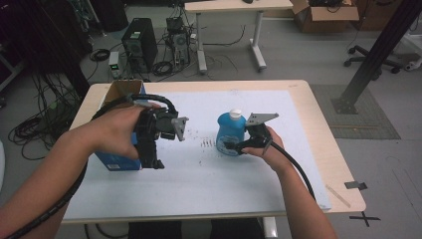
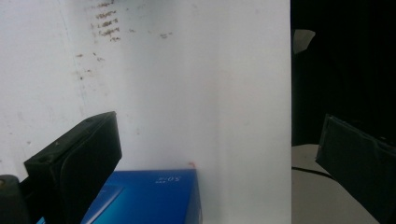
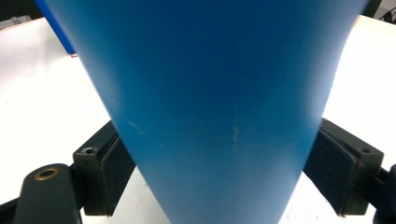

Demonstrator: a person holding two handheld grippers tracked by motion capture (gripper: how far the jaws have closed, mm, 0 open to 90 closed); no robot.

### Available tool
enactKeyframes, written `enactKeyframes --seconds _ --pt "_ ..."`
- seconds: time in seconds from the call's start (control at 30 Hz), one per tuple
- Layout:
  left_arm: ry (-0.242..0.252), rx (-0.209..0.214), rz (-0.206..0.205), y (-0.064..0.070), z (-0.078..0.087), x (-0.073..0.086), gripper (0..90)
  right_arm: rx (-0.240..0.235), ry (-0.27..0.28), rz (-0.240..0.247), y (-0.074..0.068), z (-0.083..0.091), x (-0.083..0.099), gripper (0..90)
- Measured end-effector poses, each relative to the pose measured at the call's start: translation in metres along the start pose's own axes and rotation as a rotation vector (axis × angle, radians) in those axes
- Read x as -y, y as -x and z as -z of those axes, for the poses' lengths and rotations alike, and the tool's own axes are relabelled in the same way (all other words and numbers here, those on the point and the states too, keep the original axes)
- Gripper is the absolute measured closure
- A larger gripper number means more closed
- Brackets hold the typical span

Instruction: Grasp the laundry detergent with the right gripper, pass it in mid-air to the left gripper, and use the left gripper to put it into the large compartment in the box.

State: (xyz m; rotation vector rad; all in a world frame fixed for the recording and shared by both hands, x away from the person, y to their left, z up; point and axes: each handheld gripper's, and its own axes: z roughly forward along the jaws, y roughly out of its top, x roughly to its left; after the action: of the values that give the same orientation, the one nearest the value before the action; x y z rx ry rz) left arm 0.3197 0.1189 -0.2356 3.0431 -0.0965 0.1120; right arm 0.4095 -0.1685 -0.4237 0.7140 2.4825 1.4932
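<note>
A blue bottle (image 1: 230,133) with a white cap (image 1: 235,113) stands upright on the white mat (image 1: 209,189), right of centre. My right gripper (image 1: 235,147) is shut on its lower body from the near right side; in the right gripper view both pads (image 3: 109,172) press against the bottle's (image 3: 215,93) sides. A blue box (image 1: 117,160) with an open cardboard top (image 1: 122,89) stands at the mat's left edge. My left gripper (image 1: 150,160) hangs just right of the box, pointing down. Its jaws stand wide apart in the left gripper view (image 2: 217,140), a corner of the box (image 2: 154,196) low between them.
Dark smudges (image 1: 206,143) mark the mat between box and bottle. The wooden table (image 1: 323,124) shows bare past the mat on the right, with black tape (image 1: 356,185) near its front corner. Beyond stand a computer tower (image 1: 140,42), cables, another table (image 1: 234,10) and a black post (image 1: 378,50).
</note>
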Motion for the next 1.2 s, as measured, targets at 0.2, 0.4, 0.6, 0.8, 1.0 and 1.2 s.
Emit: enactKeyframes --seconds 0.2,0.4,0.6,0.8,1.0,1.2 --pt "0.003 0.001 0.0 0.0002 -0.0007 0.0005 0.4 -0.005 0.016 -0.002 -0.0001 -0.0014 0.0017 19.8" --pt "0.003 0.0 0.001 0.0004 -0.0006 0.0011 0.3 -0.003 0.024 0.003 0.0003 -0.0013 0.0021 22.5" --pt "0.002 0.0 0.005 -0.0004 -0.0014 0.0015 0.3 0.0 0.034 0.0 0.0006 -0.0019 0.0039 26.2" --pt "0.003 -0.002 0.004 -0.0002 -0.0006 0.001 0.4 0.0 0.033 0.006 -0.0001 -0.0042 0.0058 33.0" --pt "0.003 -0.002 0.004 -0.0001 -0.0009 0.0009 0.3 -0.001 0.035 0.016 -0.001 -0.0063 0.0077 39.3" --pt "0.002 -0.002 0.004 -0.0004 -0.0006 0.0002 0.3 0.009 0.034 0.039 -0.0031 -0.0058 0.0072 42.3"
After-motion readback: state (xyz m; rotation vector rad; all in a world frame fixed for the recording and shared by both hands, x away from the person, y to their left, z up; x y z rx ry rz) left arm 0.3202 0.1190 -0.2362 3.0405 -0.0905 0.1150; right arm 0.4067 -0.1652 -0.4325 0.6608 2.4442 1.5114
